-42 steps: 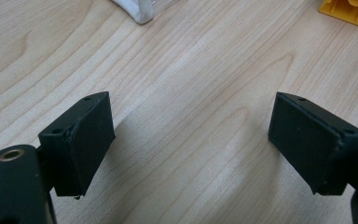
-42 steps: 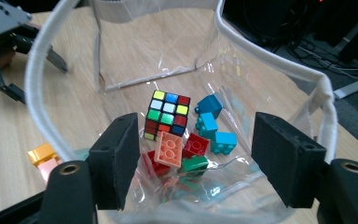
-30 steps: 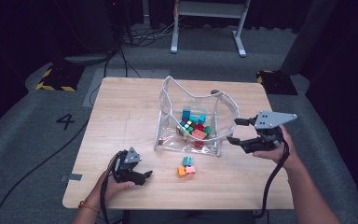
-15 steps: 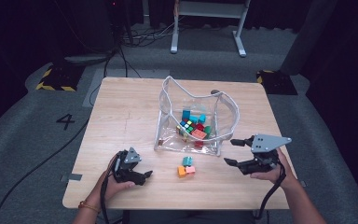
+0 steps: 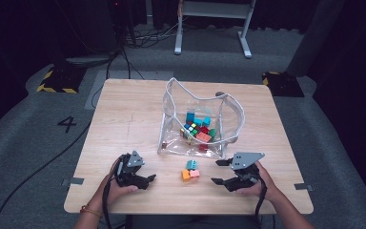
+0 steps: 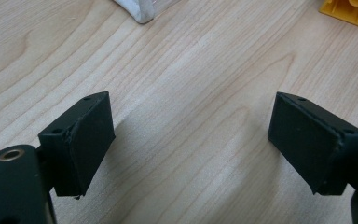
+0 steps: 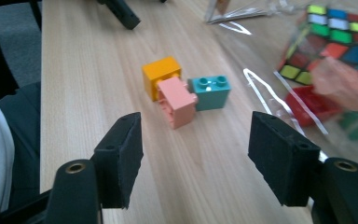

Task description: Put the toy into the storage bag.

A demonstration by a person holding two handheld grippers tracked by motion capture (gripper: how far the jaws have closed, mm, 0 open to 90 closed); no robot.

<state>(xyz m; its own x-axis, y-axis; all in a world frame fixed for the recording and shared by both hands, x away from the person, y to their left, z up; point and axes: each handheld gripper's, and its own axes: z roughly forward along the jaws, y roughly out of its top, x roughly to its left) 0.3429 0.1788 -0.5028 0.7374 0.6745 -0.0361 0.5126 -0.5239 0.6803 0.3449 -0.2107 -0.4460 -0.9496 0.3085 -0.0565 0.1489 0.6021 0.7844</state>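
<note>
Three toy bricks lie together on the wooden table (image 5: 124,119): an orange brick (image 7: 161,74), a pink brick (image 7: 177,101) and a teal brick (image 7: 209,92), seen in the high view as a cluster (image 5: 189,170). My right gripper (image 5: 220,172) rests open just right of them, jaws pointing at them and holding nothing. My left gripper (image 5: 148,181) sits open on the table to their left, with bare wood between its fingers (image 6: 81,142). Behind the bricks stands a clear plastic bag (image 5: 200,119) holding a puzzle cube (image 7: 328,39) and several bricks.
The table's front edge runs just under both hands. Dark carpet with cables, a yellow-black marked plate (image 5: 57,78) and a metal stand (image 5: 212,19) surround the table. A corner of the bag (image 6: 137,9) shows ahead of the left gripper.
My right gripper has come down from beside the bag's right side toward the front edge and swung left to face the three bricks. The left gripper has stayed put.
</note>
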